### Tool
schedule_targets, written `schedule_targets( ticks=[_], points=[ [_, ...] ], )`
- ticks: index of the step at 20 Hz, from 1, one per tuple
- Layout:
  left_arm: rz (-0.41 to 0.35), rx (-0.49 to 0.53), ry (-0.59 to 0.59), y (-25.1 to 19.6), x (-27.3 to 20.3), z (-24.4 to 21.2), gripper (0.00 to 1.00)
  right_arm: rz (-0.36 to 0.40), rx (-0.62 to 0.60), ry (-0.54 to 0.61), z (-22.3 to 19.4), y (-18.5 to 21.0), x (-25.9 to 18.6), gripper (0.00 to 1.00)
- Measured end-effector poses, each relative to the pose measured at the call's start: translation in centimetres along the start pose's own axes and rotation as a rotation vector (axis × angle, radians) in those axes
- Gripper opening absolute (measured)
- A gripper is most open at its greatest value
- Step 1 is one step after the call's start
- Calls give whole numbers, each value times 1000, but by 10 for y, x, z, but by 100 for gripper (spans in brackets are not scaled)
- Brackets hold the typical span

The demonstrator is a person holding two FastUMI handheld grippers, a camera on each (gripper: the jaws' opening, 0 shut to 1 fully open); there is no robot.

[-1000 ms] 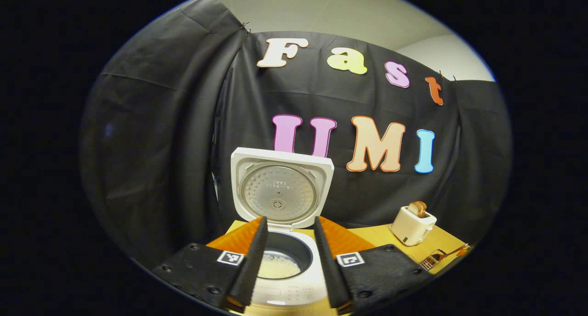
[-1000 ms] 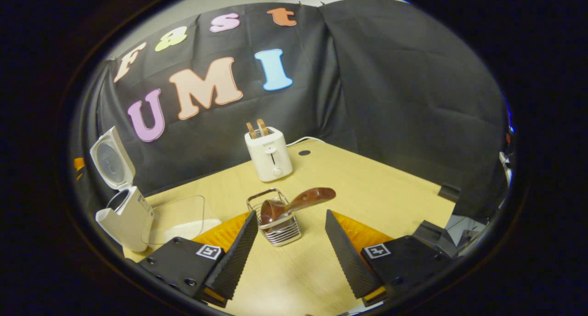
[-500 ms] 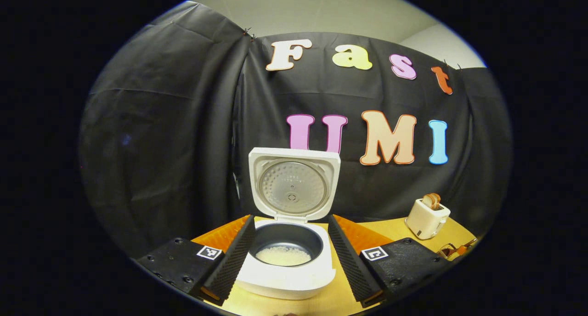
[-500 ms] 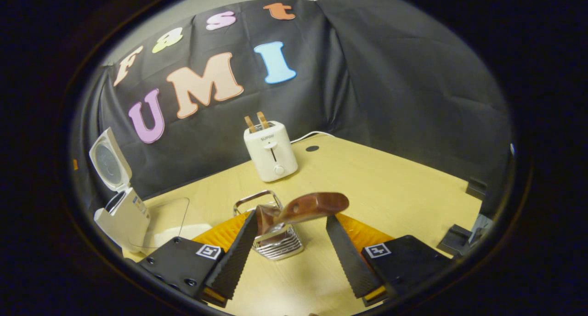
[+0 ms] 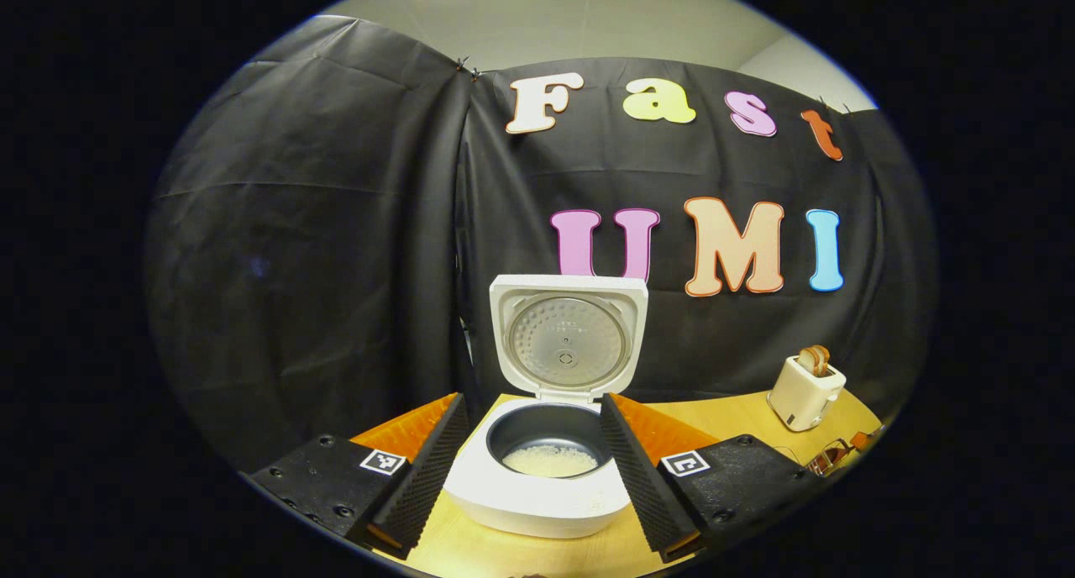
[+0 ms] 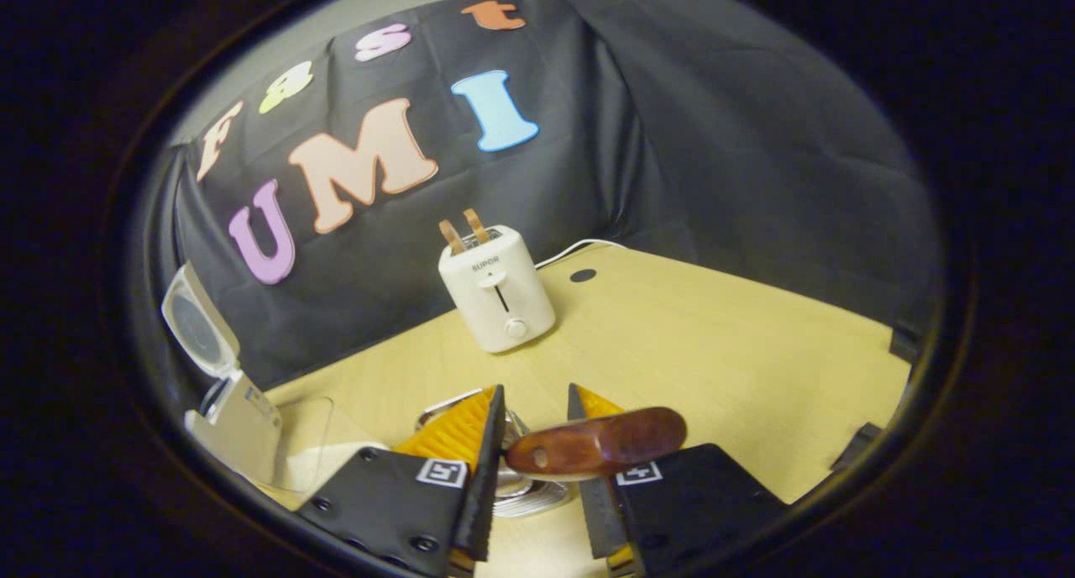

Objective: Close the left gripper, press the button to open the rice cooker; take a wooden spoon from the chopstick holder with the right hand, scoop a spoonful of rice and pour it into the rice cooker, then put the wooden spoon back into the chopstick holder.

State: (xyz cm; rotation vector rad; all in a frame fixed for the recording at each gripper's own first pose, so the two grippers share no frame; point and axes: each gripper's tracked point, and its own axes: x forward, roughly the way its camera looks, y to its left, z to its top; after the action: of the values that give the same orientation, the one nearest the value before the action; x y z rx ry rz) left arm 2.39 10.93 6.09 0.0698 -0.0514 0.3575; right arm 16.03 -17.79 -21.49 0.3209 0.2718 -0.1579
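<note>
Left tongs (image 5: pixel 529 460): released, flanking open cooker (image 5: pixel 546 477); rice in pot. Right tongs (image 6: pixel 531 444): narrowed around spoon (image 6: pixel 598 452) handle over holder (image 6: pixel 504 477); grip unconfirmed. Risk: off-centre pinch, spoon slips or tips holder on table (image 6: pixel 714 334).

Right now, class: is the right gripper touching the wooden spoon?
Cannot tell. Right gripper view: the right gripper flanks the wooden spoon handle closely; neither contact nor gap shows plainly.

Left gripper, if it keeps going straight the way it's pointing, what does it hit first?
Probably the rice cooker: its open pot sits between the left gripper fingers, straight ahead, with the raised lid behind it. Depth is hard to judge in this fisheye view.
</note>
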Motion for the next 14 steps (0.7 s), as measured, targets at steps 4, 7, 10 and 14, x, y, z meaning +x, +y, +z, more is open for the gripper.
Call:
schedule_targets(
  ticks=[4, 7, 10, 14],
  points=[
    [3, -2, 9, 1, -5, -3, 94, 0, -28, -2, 10, 17, 16, 28],
    [11, 4, 14, 7, -12, -7, 94, 17, -93, -9, 14, 29, 14, 25],
    [14, -3, 16, 13, -19, -11, 94, 36, -114, 24, 12, 36, 15, 25],
    [10, -18, 17, 17, -25, -15, 94, 29, -124, 44, 18, 39, 10, 22]
  ],
)
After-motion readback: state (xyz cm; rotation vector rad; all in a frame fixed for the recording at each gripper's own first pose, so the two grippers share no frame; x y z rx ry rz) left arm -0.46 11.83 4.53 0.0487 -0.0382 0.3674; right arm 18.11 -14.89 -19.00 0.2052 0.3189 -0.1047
